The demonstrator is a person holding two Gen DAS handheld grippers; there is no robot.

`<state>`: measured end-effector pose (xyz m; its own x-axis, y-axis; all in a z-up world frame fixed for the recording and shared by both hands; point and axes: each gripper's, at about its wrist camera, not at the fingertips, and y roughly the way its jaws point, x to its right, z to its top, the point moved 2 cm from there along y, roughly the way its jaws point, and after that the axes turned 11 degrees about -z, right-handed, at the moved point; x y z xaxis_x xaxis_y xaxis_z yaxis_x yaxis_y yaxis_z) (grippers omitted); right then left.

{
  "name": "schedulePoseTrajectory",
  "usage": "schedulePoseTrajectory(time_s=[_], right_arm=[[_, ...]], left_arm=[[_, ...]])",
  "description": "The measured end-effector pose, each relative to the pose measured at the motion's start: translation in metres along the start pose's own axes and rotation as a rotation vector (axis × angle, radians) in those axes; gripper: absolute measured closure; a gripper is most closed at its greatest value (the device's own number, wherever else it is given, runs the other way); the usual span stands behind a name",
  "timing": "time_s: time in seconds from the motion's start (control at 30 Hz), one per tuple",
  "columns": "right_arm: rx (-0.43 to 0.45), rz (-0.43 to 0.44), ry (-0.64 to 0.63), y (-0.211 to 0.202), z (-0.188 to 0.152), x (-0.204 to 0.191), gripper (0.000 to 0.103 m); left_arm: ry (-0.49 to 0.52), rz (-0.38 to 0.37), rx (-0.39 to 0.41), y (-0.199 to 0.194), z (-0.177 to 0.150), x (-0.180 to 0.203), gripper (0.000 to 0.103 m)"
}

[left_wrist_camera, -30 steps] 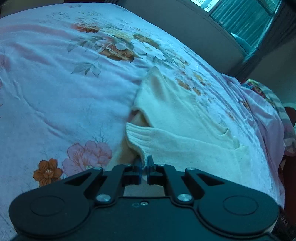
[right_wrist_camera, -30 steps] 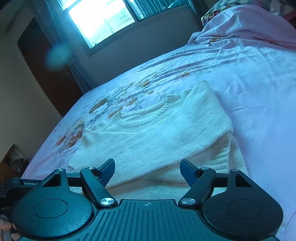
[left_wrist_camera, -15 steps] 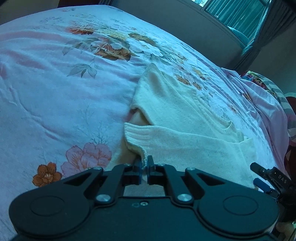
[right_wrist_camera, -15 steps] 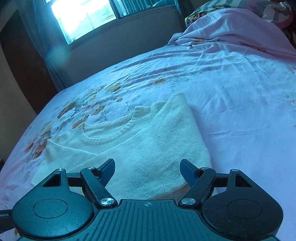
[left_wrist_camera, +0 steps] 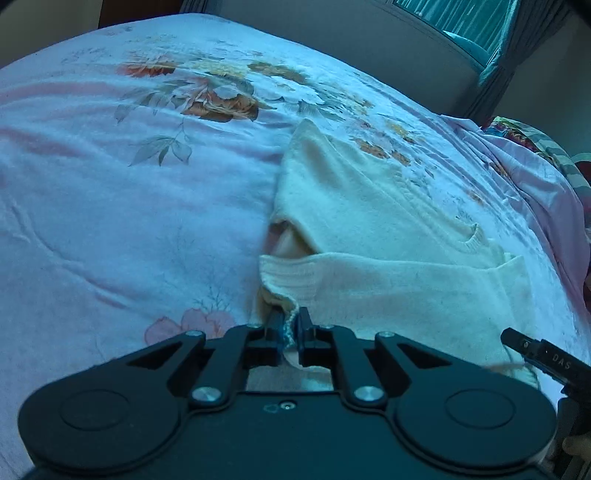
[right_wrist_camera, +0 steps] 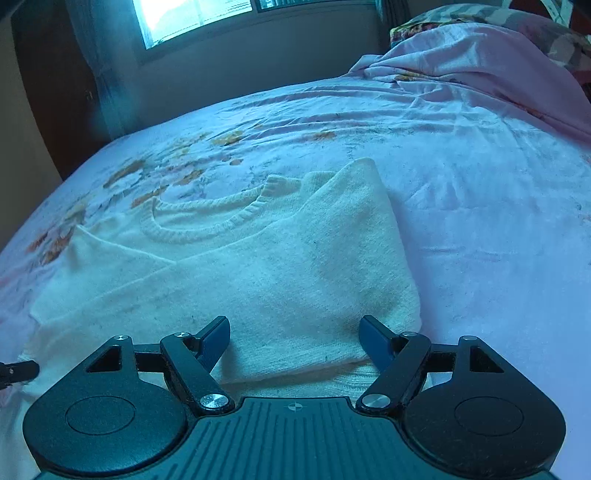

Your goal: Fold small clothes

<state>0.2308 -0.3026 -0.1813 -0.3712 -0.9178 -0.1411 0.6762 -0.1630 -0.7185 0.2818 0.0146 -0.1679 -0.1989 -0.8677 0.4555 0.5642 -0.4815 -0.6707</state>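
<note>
1. The sweater (left_wrist_camera: 388, 229) is lying on the bed (left_wrist_camera: 129, 206), cream and knitted, partly folded, with one sleeve lying across its body.
2. In the right wrist view the sweater (right_wrist_camera: 258, 273) is showing its ribbed neckline (right_wrist_camera: 207, 221) on the side away from the camera, with a folded layer lying over the half to the right of that neckline.
3. The ribbed cuff (left_wrist_camera: 288, 280) is sitting at the sweater's near left corner in the left wrist view, just ahead of the left gripper (left_wrist_camera: 290, 328).
4. The left gripper's fingers (left_wrist_camera: 304, 326) are pinching the sweater's knit edge just below that cuff; the jaws are easing apart slightly, yet a strip of fabric is sitting squeezed between the pads.
5. The right gripper (right_wrist_camera: 293, 336) is hovering over the sweater's near edge, and its fingers (right_wrist_camera: 373, 338) are standing wide apart with nothing pressed between them, only the sweater lying underneath.
6. The right gripper (left_wrist_camera: 543, 358) is also showing at the sweater's near right corner in the left wrist view, with part of a hand (left_wrist_camera: 576, 445) below it.
7. The flowered sheet is spreading out around the sweater on all sides, and a crumpled pink blanket (right_wrist_camera: 480, 66) is lying well beyond the sweater, toward the far right.
8. A window (right_wrist_camera: 207, 18) is glowing far beyond the sweater, above the far edge of the bed.
</note>
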Motion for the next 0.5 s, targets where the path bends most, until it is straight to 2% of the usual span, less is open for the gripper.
schedulePoseTrajectory(time_s=[0.1, 0.17, 0.27, 0.33, 0.47, 0.5], right_arm=[[-0.006, -0.001, -0.011, -0.002, -0.001, 0.001, 0.027], [0.002, 0.005, 0.013, -0.006, 0.001, 0.005, 0.027], [0.068, 0.022, 0.040, -0.017, 0.011, 0.007, 0.026], [0.074, 0.017, 0.027, -0.011, 0.023, 0.005, 0.026], [0.058, 0.010, 0.027, 0.014, 0.044, 0.004, 0.026], [0.054, 0.008, 0.030, 0.021, 0.048, 0.004, 0.026]], left_arm=[[0.020, 0.013, -0.002, -0.018, -0.001, 0.002, 0.093], [0.027, 0.013, 0.029, -0.032, 0.002, 0.005, 0.096], [0.048, -0.013, 0.056, -0.036, 0.012, 0.017, 0.096], [0.057, -0.032, 0.047, -0.027, 0.017, 0.026, 0.095], [0.058, -0.013, -0.040, 0.017, 0.015, 0.027, 0.095], [0.062, -0.004, -0.035, 0.024, 0.014, 0.026, 0.094]])
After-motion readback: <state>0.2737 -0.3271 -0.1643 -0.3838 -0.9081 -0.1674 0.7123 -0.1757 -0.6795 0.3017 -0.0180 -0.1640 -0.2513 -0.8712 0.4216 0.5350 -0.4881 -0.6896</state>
